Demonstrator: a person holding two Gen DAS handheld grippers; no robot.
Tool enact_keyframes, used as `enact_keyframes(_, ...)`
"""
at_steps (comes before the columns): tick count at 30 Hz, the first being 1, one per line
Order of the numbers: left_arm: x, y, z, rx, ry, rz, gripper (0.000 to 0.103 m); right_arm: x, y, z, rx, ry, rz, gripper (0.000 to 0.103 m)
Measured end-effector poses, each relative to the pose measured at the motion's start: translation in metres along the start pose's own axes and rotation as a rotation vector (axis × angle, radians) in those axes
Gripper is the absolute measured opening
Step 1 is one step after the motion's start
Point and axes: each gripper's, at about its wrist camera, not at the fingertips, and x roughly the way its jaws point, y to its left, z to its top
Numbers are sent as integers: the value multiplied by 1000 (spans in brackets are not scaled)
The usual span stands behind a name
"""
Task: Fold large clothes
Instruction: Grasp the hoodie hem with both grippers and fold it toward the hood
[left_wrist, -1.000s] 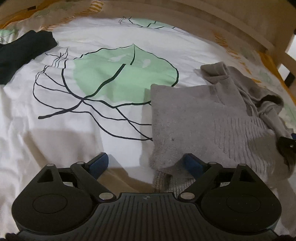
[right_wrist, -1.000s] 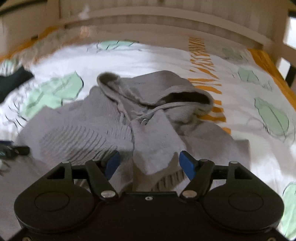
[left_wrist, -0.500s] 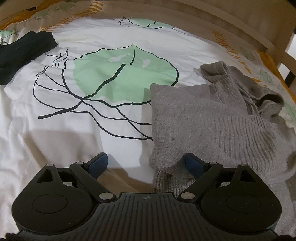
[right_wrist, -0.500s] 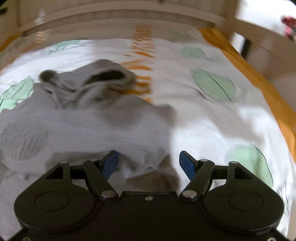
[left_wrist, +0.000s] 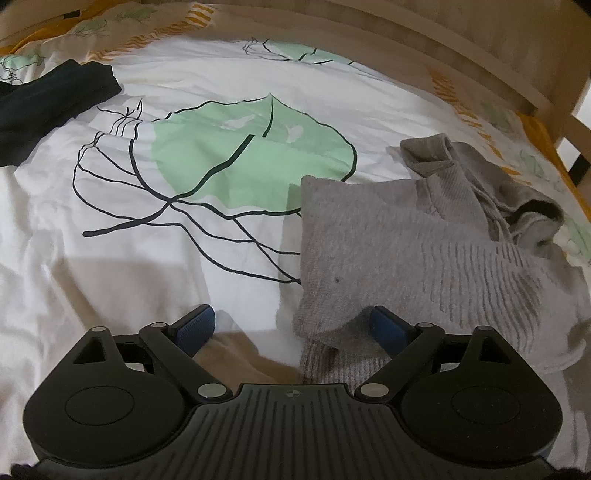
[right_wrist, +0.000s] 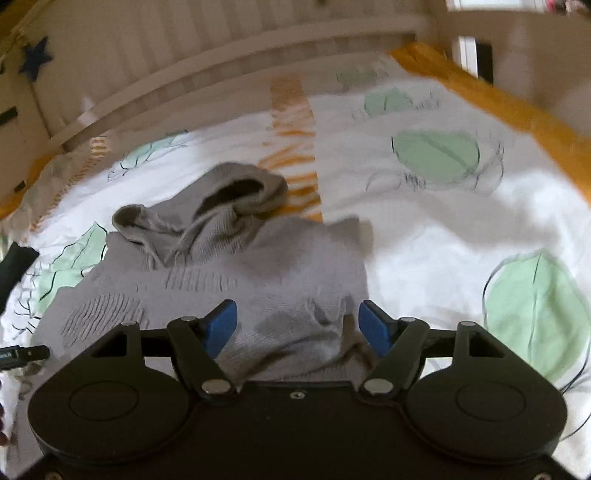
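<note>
A grey knit hoodie (left_wrist: 424, 251) lies crumpled on the bed, its hood (left_wrist: 532, 218) toward the headboard. My left gripper (left_wrist: 291, 328) is open at the hoodie's near left corner, and the hem overlaps its right finger. In the right wrist view the hoodie (right_wrist: 258, 266) lies ahead with its hood (right_wrist: 240, 192) open. My right gripper (right_wrist: 297, 325) is open over the near right part of the hoodie, with bunched fabric between its blue fingers (right_wrist: 373, 325).
The bed has a white duvet (left_wrist: 110, 229) printed with green leaves. A dark garment (left_wrist: 48, 107) lies at the far left. A wooden headboard (left_wrist: 443, 48) runs along the far side. An orange duvet border (right_wrist: 509, 110) marks the right edge.
The right gripper has swung right and pulled back from the hoodie's middle to its right side. The sleeve that lay over the chest has moved away. The left gripper has stayed put.
</note>
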Motion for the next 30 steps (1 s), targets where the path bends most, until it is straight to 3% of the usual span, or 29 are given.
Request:
enact_keyframes(2,0,-1,1,1,1,2,92,8,-7,-11,16,95,-38,73)
enact_keyframes(5,-1,-3,0,9,-6,9,92,4,-19,-27,36,156,-54,65)
enact_keyframes(9,-6,-7,1,25,-29,21,91,-23,-15,-22,40,64,-54,68)
enact_keyframes(13,-10,-12,2,54,-50,31,91,-34,10,-1,-68,-84,-36,69)
enact_keyframes(16,-12,-14,3,64,-55,28,91,-16,25,8,-115,-71,-36,69)
enact_keyframes(18,-14,-14,3,64,-59,26,91,1,29,5,-157,-36,-80,69)
enact_keyframes(22,-22,-15,7,75,-95,43,91,25,15,-27,-202,82,-183,72)
enact_keyframes(23,-25,-17,8,85,-107,51,91,21,8,-34,-182,67,-174,78)
enact_keyframes(27,-35,-35,9,163,-152,53,91,2,-6,-38,-128,82,-166,79)
enact_keyframes(30,-42,-54,6,235,-173,19,91,-18,1,-31,-136,-15,-141,79)
